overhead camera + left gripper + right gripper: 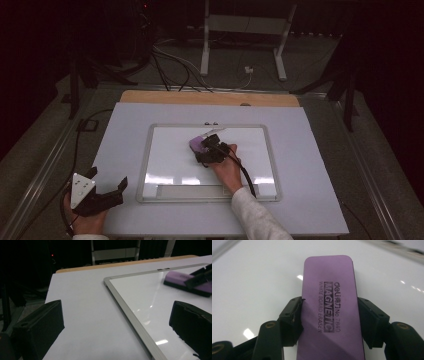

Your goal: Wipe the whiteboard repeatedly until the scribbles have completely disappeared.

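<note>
A purple whiteboard eraser [196,143] lies on the silver-framed whiteboard [165,155] near its upper middle. My right gripper [204,146] is shut on the eraser, and the right gripper view shows one black jaw pressed on each long side of the eraser [332,295], flat on the glossy board [249,290]. My left gripper [107,179] rests off the board at the table's front left corner, jaws wide open with nothing between them [117,315]. From there, the eraser [180,280] sits far right on the board [140,295].
The board lies on a white table cover [310,165] with a wooden strip [210,97] along the far edge. A pen tray [190,191] runs along the board's near side. Cables [175,65] and white desk legs [205,45] are on the floor beyond.
</note>
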`<state>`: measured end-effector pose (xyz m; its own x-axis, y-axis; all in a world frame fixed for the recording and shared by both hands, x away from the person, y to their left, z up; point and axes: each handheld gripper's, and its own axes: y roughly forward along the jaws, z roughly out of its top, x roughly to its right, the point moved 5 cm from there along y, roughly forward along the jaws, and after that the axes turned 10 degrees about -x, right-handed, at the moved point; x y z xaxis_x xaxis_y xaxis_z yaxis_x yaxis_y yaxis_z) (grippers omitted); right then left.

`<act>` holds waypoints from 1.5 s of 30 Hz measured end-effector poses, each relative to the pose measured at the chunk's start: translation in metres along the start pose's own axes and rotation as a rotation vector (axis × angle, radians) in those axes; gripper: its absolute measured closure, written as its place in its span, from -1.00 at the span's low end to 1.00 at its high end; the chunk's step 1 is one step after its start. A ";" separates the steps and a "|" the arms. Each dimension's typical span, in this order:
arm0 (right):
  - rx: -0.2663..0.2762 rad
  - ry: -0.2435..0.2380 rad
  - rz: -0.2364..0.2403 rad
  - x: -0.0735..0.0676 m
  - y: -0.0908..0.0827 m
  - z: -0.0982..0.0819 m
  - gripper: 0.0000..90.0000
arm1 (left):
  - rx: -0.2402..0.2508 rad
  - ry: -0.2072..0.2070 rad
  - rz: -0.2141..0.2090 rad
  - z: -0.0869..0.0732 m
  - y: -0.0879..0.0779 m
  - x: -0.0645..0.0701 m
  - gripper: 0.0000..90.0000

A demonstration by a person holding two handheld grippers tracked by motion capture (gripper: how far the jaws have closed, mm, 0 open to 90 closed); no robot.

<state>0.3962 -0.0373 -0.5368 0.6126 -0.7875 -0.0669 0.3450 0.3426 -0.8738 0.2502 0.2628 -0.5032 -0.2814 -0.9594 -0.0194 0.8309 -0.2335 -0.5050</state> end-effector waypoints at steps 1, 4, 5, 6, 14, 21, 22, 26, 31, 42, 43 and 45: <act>-0.010 -0.029 0.016 -0.006 0.000 0.000 -0.09 | -0.001 0.000 0.000 0.000 0.000 0.000 -0.99; -0.028 -0.058 0.009 -0.009 -0.001 0.002 -0.09 | 0.000 -0.003 0.001 -0.001 0.000 -0.001 -0.99; -0.025 -0.046 -0.016 -0.005 0.000 0.003 -0.09 | 0.002 -0.004 0.001 -0.001 -0.001 -0.001 -0.99; -0.021 -0.023 -0.039 0.001 0.000 0.005 -0.09 | 0.002 -0.004 0.002 -0.001 -0.002 -0.002 -0.99; -0.012 0.129 -0.100 0.040 0.000 0.008 -0.09 | 0.001 -0.006 -0.002 -0.001 0.000 -0.002 -0.99; -0.028 -0.021 0.013 0.005 0.004 0.010 -0.09 | -0.002 0.001 -0.002 0.000 0.000 -0.001 -0.99; -0.032 -0.036 0.018 0.002 0.004 0.010 -0.09 | 0.001 -0.002 -0.001 0.000 0.000 -0.001 -0.99; -0.022 -0.008 -0.006 0.012 0.005 0.013 -0.09 | 0.000 -0.004 -0.001 -0.001 0.000 -0.001 -0.99; -0.005 0.106 -0.098 0.039 0.004 0.013 -0.09 | 0.002 -0.004 -0.003 0.000 0.000 -0.001 -0.99; -0.004 0.164 -0.110 0.049 0.001 0.009 -0.09 | 0.000 0.000 -0.004 0.000 0.001 0.000 -0.99; -0.004 0.149 -0.096 0.042 0.001 0.009 -0.09 | 0.001 -0.001 -0.004 0.000 0.001 0.000 -0.99; 0.001 0.101 -0.059 0.025 0.003 0.009 -0.09 | 0.000 0.001 -0.003 0.000 0.001 0.000 -0.99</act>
<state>0.4190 -0.0507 -0.5369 0.5169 -0.8537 -0.0637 0.3788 0.2949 -0.8772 0.2510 0.2625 -0.5033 -0.2847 -0.9584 -0.0185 0.8300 -0.2368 -0.5050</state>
